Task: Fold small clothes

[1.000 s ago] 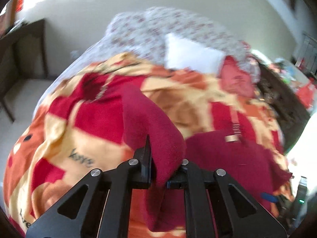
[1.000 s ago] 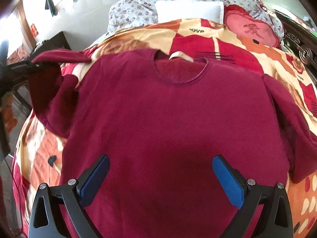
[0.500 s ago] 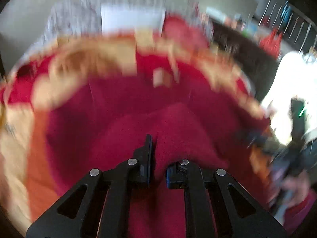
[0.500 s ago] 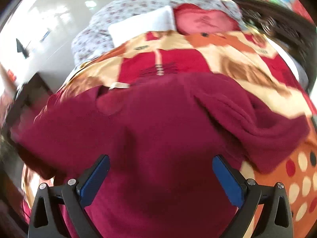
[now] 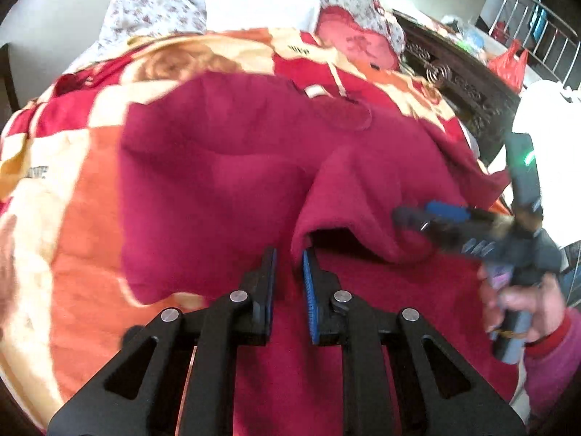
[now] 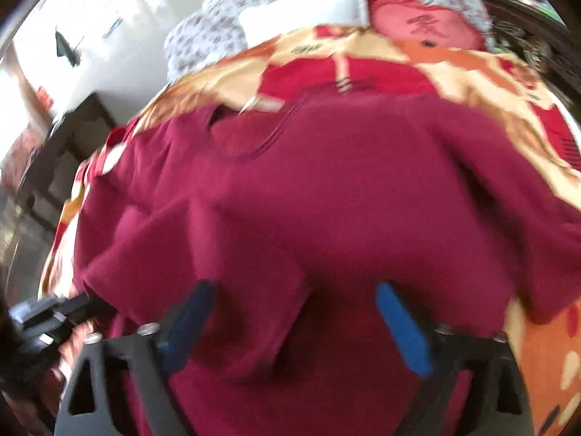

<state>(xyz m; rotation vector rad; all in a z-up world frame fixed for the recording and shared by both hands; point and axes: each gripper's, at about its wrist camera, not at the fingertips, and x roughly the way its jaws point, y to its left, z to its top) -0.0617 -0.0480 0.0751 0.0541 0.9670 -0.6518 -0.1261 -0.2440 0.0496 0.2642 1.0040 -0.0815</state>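
Observation:
A dark red sweater (image 5: pixel 225 189) lies spread on a red, orange and cream blanket (image 5: pixel 72 218), its neck label (image 5: pixel 314 91) at the far end. One sleeve (image 5: pixel 348 196) is folded across the body, and its cuff ends right at the tips of my left gripper (image 5: pixel 288 254). Those jaws are opening a narrow gap and the pads no longer press the cloth. My right gripper (image 6: pixel 296 323) hovers low over the sweater body (image 6: pixel 326 200), jaws wide and closing, with only flat cloth beneath them. It also shows, blurred, as the right gripper (image 5: pixel 428 218), held by a hand (image 5: pixel 519 301).
At the bed's head are a floral quilt (image 5: pixel 152 3), a white pillow (image 5: pixel 258 11) and a red cushion (image 5: pixel 356 43). A dark carved wooden frame (image 5: pixel 461 83) runs along the right, with a red bag (image 5: pixel 508 65) beyond. The left gripper (image 6: pixel 47 312) shows at lower left.
The left gripper carried the sleeve across and down onto the sweater body, then parted its jaws slightly. The right gripper dropped closer to the sweater and its jaws narrowed.

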